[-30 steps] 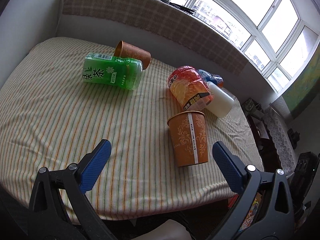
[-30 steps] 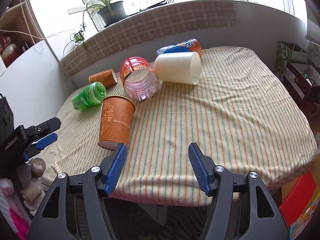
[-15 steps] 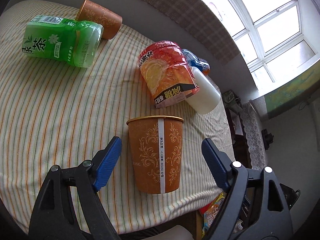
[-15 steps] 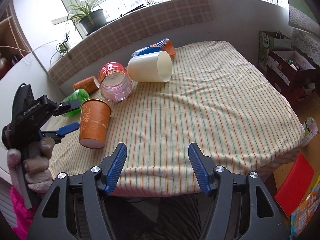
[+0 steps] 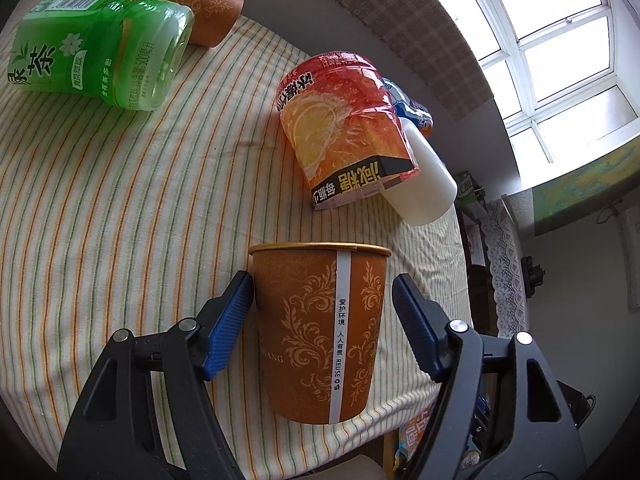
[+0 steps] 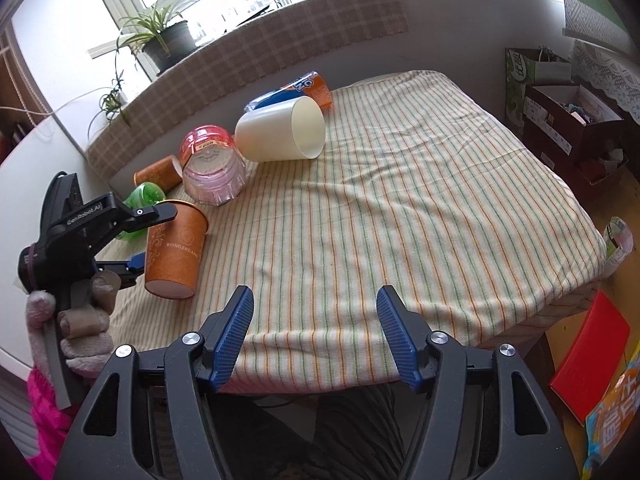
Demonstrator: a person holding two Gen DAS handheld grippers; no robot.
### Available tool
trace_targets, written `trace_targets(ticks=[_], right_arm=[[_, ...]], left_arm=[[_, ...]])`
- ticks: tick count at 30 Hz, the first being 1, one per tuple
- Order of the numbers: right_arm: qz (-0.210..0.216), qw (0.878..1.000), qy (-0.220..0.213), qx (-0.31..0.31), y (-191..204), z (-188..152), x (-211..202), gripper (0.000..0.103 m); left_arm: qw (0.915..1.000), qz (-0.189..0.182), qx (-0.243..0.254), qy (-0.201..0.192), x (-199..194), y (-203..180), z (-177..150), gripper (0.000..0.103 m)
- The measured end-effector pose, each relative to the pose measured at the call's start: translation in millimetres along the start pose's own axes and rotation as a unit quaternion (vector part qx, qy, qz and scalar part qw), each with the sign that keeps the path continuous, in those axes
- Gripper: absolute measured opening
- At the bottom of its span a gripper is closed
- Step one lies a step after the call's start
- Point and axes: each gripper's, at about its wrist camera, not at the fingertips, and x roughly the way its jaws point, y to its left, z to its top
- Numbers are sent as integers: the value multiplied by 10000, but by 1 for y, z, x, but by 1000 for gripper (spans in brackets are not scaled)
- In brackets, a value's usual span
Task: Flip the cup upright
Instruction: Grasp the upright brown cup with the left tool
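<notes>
Plainly, the left gripper [image 5: 322, 298] brackets the brown paper cup with gold scrollwork [image 5: 320, 332], its jaws wide, the left blue pad [image 5: 228, 326] just touching or nearly touching the cup wall and the right pad a little apart from it, so the cup is not yet clamped. From the right wrist view that cup [image 6: 174, 252] lies tilted near the left near edge of the striped cloth-covered bench [image 6: 400, 220], its closed base facing near and its gold rim far, which is likely why the jaws come at its sides: a squeeze there would allow a turn onto the base. The right gripper [image 6: 316, 326] hangs at the near edge of the bench with jaws wide and nothing between them. Farther off lie a red clear plastic cup [image 5: 344, 128], a white plastic cup [image 6: 280, 134], a green tea bottle [image 5: 100, 52], a second brown paper cup [image 5: 192, 0] and a blue-and-orange bottle [image 6: 304, 90]. The red cup, just beyond the rim, could crowd the swing.
</notes>
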Motion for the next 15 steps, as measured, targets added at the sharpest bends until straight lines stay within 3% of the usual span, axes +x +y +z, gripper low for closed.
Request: trace_targets(ticks=[7, 15], right_arm=[[36, 10000, 47, 43, 2, -2, 4, 63], [39, 10000, 55, 69, 3, -3, 5, 63]], left_arm=[[9998, 106, 154, -87, -1, -6, -1, 68], [9934, 519, 818, -611, -23, -29, -12, 68]])
